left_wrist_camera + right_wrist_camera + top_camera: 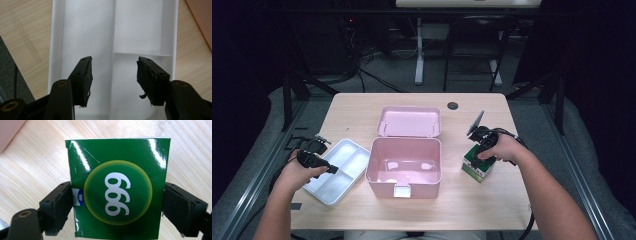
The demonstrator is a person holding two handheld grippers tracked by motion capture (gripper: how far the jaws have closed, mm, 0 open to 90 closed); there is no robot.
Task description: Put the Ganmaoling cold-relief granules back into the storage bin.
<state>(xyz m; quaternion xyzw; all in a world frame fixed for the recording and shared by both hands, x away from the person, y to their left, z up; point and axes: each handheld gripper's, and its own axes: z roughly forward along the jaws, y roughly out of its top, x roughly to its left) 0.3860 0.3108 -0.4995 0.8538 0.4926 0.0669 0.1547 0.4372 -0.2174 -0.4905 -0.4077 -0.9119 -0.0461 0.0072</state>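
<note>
Green box [117, 192] between right jaws.

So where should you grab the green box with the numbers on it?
Probably by its two narrow side walls, coming straight down from above. The glossy green cardboard box lies flat on the wooden table, so only the sides are free, and the right tool already has a jaw at each side of it.

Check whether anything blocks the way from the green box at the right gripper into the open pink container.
Nothing visible does. The green box sits between the right gripper jaws on bare table, right of the pink container. The container's lid is folded back, and its inside looks empty. Only its near wall must be cleared.
</note>
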